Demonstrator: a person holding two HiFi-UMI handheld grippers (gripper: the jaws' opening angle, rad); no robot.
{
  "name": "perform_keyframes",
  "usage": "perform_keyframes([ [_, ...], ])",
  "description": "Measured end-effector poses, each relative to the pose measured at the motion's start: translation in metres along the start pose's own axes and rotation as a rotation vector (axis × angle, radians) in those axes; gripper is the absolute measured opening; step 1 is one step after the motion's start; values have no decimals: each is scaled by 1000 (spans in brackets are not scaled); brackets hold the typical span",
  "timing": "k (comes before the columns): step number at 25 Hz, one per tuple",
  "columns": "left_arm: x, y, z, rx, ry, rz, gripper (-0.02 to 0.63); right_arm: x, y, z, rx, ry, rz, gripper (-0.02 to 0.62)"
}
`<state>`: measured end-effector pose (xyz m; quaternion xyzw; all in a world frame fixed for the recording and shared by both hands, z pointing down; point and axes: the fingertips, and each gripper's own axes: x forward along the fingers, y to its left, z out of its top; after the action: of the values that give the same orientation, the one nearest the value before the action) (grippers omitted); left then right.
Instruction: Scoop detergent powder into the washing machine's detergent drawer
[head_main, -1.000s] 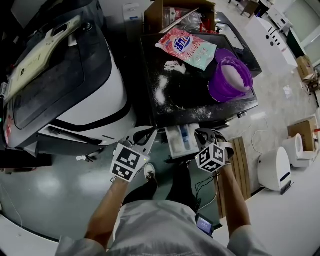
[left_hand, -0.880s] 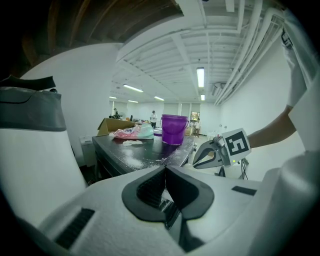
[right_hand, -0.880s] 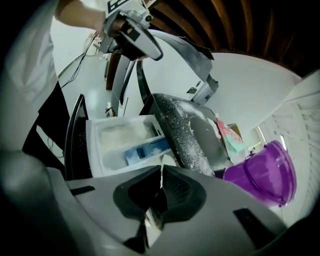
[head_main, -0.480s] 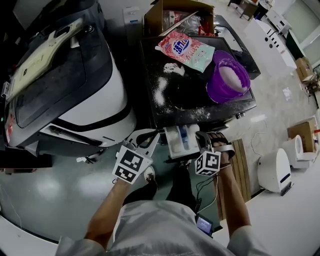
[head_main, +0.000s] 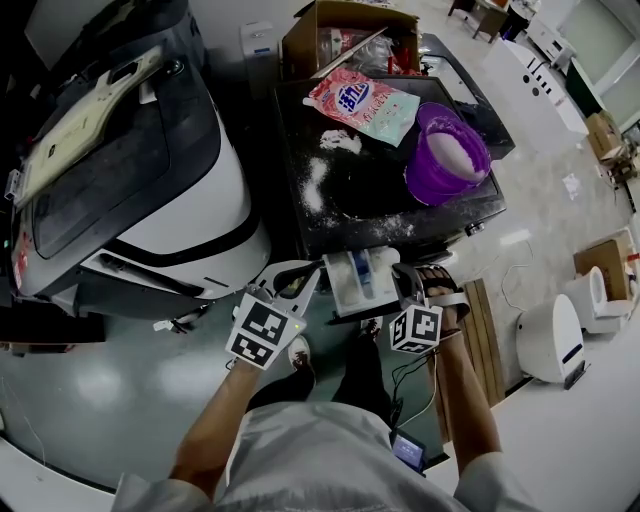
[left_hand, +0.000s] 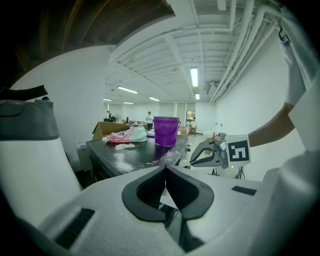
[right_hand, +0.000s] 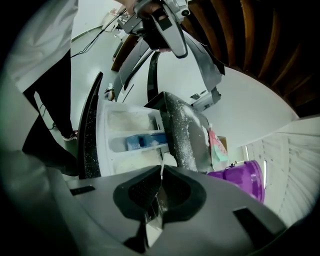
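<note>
The left hand-held gripper (head_main: 312, 268), closed and empty, and the right hand-held gripper (head_main: 402, 272), clamped on a thin white sliver (right_hand: 161, 172), are held flanking the pulled-out detergent drawer (head_main: 356, 281) under the surface's (head_main: 370, 185) front edge.

Bucket (head_main: 447, 155) and bag (head_main: 362, 104) on washer top (head_main: 370, 190), drawer (head_main: 357, 280) before it, strip (right_hand: 162, 161) in right claw (right_hand: 162, 170).

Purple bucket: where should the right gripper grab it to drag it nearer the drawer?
Pinch the near rim of the purple bucket, coming down from above, one jaw inside, one outside. It stands upright and open-topped, looks too wide to span, and its rim is bare above the powder.
</note>
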<state>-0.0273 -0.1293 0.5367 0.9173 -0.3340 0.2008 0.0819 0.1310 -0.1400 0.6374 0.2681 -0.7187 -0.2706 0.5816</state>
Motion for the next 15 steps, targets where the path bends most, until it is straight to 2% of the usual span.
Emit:
perform_keyframes([
  [4,-1,-2,0,2,0,2,11,-5,-4,2,57,-27,-13,5],
  [7,-3,-4,0,-5,-2,3,11,-8,-8,6,211,-79,8,5],
  [9,-4,-5,0,-14,-5,3,11,-11,-14,7,416,-136,35,5],
  [12,-6,-5,0,-33,-12,2,11,-16,-24,3,792,-239,96,5],
  [15,-9,-3,2,-90,-41,-12,11,-20,-29,2,1037,-322,147,5],
])
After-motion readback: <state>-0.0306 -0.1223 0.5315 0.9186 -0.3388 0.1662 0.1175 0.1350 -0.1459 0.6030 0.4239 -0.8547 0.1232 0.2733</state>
